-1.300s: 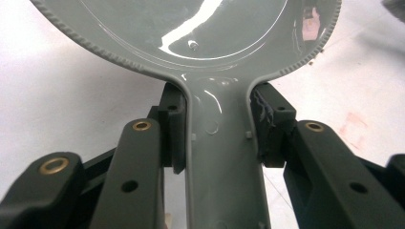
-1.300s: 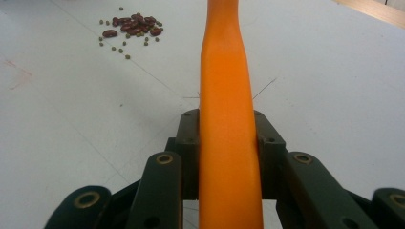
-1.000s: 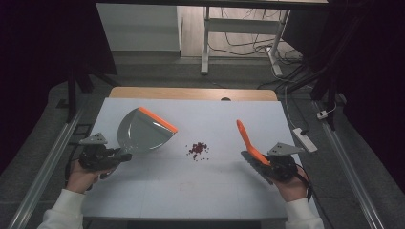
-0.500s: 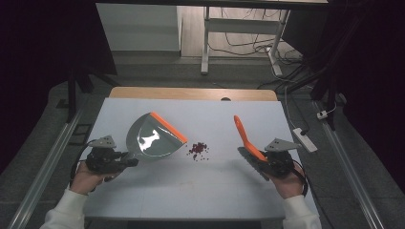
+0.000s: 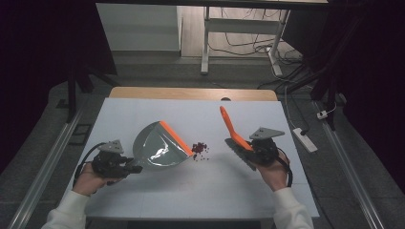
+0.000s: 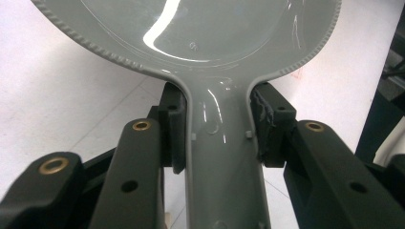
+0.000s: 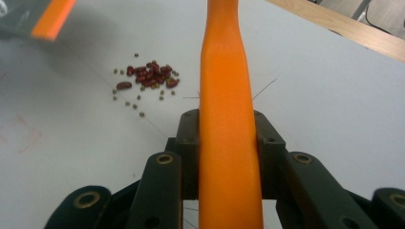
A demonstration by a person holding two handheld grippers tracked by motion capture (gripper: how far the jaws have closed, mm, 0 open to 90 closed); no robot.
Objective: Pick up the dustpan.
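Two tools are in hand over one white table [image 5: 143, 200]. At the left, the left gripper [image 5: 125, 168] is clamped on the grey handle of a dustpan [image 5: 160, 145]; the left gripper view shows both jaws pressed flat against the handle's sides just below where it flares into the pan. It looks like thin moulded plastic: light, fairly stiff, glossy and so a bit slippery, and the narrow neck is the sensible place to hold since the ribbed rim is too wide for the jaws. Its orange lip points right, set low beside the beans. Just right of that lip, near the table's middle, lies a small heap of beans [image 5: 199, 149], dark red ones with tiny greenish ones scattered round them; they seem hard, light and quick to roll, so they probably need sweeping rather than pinching. Farther right, the right gripper [image 5: 247, 149] is closed on a brush [image 5: 230, 125], its orange handle slanting up and away, its jaws squeezing either side. That handle looks rigid, smooth and light; a hold low down, close to the head, should give the best control.
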